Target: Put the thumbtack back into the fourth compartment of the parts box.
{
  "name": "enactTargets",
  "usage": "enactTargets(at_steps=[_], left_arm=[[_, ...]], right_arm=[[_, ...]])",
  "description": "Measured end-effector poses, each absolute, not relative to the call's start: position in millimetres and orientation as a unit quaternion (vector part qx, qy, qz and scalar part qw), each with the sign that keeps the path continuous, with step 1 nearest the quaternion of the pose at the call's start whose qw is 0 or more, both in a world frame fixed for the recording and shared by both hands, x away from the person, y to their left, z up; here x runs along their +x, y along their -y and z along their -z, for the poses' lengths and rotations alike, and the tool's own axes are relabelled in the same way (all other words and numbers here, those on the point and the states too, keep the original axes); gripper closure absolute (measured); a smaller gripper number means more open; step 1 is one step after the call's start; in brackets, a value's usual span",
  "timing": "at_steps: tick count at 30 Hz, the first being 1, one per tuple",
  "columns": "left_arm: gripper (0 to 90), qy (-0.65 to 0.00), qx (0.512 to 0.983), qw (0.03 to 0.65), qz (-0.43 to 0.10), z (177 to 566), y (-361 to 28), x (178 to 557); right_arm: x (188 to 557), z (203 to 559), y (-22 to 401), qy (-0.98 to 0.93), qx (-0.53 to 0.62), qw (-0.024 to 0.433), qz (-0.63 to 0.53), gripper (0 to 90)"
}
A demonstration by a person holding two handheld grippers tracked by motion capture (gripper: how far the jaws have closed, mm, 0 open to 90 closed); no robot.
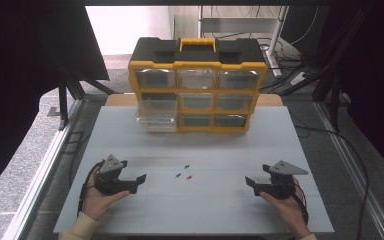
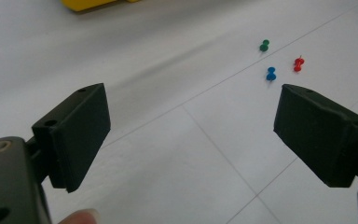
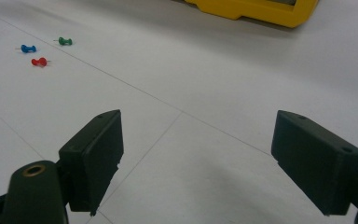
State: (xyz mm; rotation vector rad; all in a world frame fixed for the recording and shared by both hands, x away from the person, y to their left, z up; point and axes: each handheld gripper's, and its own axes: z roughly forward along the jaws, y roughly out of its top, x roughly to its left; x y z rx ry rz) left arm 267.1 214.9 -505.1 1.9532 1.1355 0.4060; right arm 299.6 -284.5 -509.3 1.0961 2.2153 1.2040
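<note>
Both tools rest low on the near part of the counter [image 1: 200,210], the left tool [image 1: 136,181] and the right tool [image 1: 251,183] each released with jaws spread wide and nothing between them, probably a ready stance before a pick. The three pushpins, green [image 1: 186,166], blue [image 1: 178,175] and red [image 1: 189,177], lie loose between the tools, slightly farther out. Beyond stands a yellow organizer [image 1: 198,90], one left drawer [image 1: 156,121] pulled out, likely to receive them.
</note>
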Motion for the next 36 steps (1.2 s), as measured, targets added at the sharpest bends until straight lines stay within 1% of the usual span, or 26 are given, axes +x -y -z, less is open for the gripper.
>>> enactTargets(at_steps=[1,8,15,25,36], left_arm=[[11.4,-0.449,0.779,0.412,-0.149,502.0,-212.0,272.2],[10.6,-0.432,0.794,0.406,-0.137,493.5,-204.3,275.9],[12.2,-0.418,0.800,0.414,-0.120,483.6,-195.5,279.3],[12.0,-0.395,0.811,0.409,-0.134,478.9,-183.5,283.9],[14.3,-0.372,0.833,0.391,-0.119,480.4,-156.7,296.7]], right_arm=[[299.8,509.6,285.0,-0.790,0.392,0.194,-0.429,17.1],[301.8,510.8,284.7,-0.792,0.392,0.194,-0.425,17.0],[302.3,511.1,283.9,-0.792,0.390,0.194,-0.427,17.2],[302.9,510.9,283.8,-0.791,0.394,0.199,-0.424,17.3],[304.0,511.6,283.1,-0.792,0.396,0.203,-0.419,17.6]])
